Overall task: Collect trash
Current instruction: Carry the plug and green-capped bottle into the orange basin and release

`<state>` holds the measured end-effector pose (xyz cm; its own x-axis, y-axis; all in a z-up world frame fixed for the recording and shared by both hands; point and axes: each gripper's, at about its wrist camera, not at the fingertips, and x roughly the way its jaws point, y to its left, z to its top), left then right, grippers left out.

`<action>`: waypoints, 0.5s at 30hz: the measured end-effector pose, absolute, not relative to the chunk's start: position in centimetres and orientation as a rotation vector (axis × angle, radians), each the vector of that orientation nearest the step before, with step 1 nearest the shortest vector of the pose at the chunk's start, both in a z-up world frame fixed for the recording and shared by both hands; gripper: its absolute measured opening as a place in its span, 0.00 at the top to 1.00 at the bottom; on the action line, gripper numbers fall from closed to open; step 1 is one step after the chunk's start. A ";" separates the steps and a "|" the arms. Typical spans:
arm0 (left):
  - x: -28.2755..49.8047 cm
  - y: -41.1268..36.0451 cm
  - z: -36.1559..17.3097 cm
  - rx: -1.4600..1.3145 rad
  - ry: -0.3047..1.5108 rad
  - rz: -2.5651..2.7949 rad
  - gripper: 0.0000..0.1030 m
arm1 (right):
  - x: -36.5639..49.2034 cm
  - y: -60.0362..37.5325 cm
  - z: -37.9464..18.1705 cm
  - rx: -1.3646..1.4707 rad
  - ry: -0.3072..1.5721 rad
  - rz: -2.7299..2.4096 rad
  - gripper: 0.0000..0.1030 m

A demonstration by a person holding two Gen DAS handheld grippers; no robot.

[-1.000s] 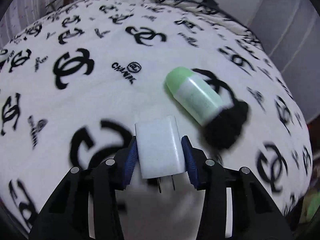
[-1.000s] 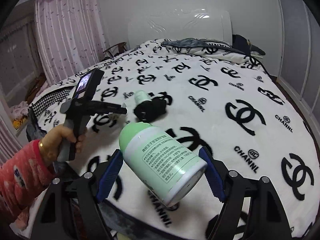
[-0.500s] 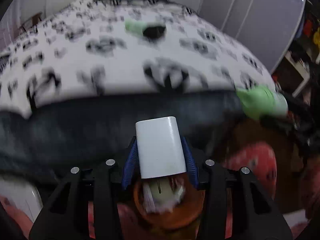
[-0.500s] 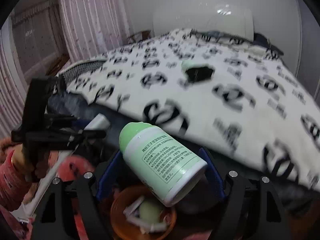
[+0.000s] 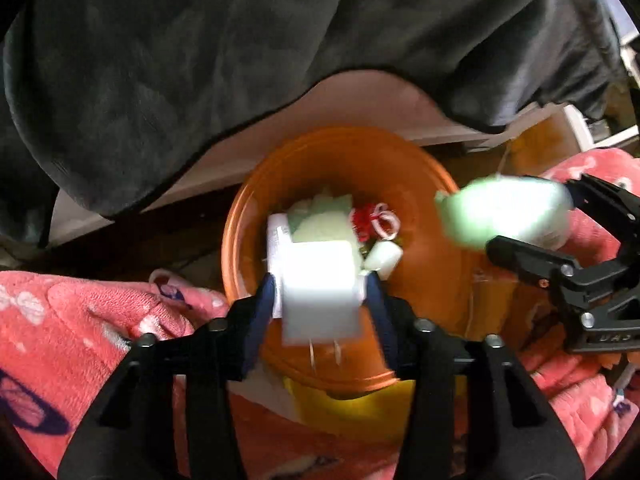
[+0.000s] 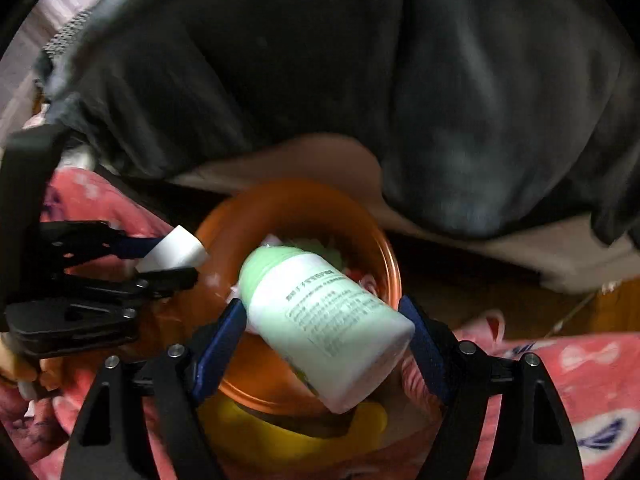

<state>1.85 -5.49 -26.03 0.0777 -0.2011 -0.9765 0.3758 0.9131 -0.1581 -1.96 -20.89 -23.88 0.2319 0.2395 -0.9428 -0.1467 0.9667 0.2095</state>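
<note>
Two grippers over one orange bin, each carrying one item.

A dark blanket fills the upper frame, pink fabric the lower corners. The left gripper clamps a white charger over the orange bin; the right gripper grips a tilted green bottle above the scraps inside.

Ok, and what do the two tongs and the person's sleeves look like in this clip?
Both tongs are the same build: the left tongs and right tongs have matte black angular plastic arms, silver screw heads at the joints, and dark blue pads lining the fingertips. In the left wrist view, faint embossed lettering marks the right tongs' body. No cables show. The clothing is fuzzy coral-pink with white and dark purple prints.
</note>
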 end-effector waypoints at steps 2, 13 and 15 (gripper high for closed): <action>1.9 -5.4 -26.2 0.154 1.425 -0.413 0.34 | -1.9 -21.3 -23.5 0.104 1.291 0.250 0.13; 1.6 -4.9 -26.4 0.125 1.424 -0.392 0.33 | -2.0 -22.0 -22.9 0.134 1.261 0.238 0.12; 1.6 -4.8 -26.3 0.123 1.415 -0.388 0.33 | -2.2 -22.1 -22.1 0.122 1.245 0.242 0.12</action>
<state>1.59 -4.81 -26.26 0.1044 -0.1899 -0.9762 0.3350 0.9310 -0.1452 -2.19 -22.11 -22.08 0.2987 0.2473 -0.9218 -0.1154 0.9681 0.2223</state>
